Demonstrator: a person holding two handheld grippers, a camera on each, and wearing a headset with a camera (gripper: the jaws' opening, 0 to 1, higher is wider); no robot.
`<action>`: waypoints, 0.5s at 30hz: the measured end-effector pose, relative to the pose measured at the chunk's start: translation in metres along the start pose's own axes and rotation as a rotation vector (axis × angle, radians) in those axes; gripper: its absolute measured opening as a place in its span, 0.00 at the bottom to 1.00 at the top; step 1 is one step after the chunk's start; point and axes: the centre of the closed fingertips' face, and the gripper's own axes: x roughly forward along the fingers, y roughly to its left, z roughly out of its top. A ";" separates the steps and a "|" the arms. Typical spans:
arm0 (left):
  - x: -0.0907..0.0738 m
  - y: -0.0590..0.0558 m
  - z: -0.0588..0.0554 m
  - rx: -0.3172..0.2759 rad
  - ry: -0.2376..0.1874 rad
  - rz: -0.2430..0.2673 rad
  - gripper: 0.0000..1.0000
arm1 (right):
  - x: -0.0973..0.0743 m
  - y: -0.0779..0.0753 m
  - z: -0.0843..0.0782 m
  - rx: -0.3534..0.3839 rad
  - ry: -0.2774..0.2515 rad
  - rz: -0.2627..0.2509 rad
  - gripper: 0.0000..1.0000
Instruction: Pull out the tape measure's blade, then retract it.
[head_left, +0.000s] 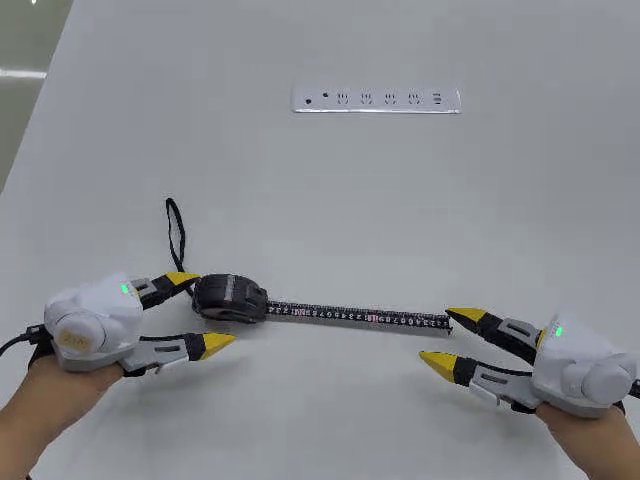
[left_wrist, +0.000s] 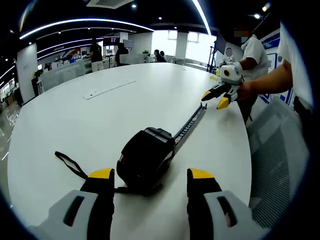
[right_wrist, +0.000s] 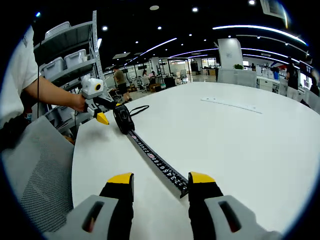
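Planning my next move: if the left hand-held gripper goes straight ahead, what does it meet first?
The left hand-held gripper would likely meet the tape measure case, just ahead between its open jaws.

I saw the tape measure case (head_left: 230, 298) on the white table (head_left: 500, 200), its blade (head_left: 355, 316) drawn out rightward. My left gripper (head_left: 200, 310) sat spread at the case's left. My right gripper (head_left: 438, 336), jaws apart, sat at the blade end farthest from the case. A power strip (head_left: 376, 99) lay well beyond the case.
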 end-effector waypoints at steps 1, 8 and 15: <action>-0.001 0.000 0.001 -0.008 -0.007 0.007 0.56 | -0.001 0.001 0.001 -0.001 -0.002 -0.005 0.44; -0.009 0.002 -0.003 -0.054 -0.023 0.059 0.57 | -0.005 0.007 0.009 0.030 -0.028 -0.036 0.45; -0.020 0.004 -0.008 -0.083 -0.030 0.103 0.58 | -0.009 0.010 0.013 0.033 -0.036 -0.065 0.46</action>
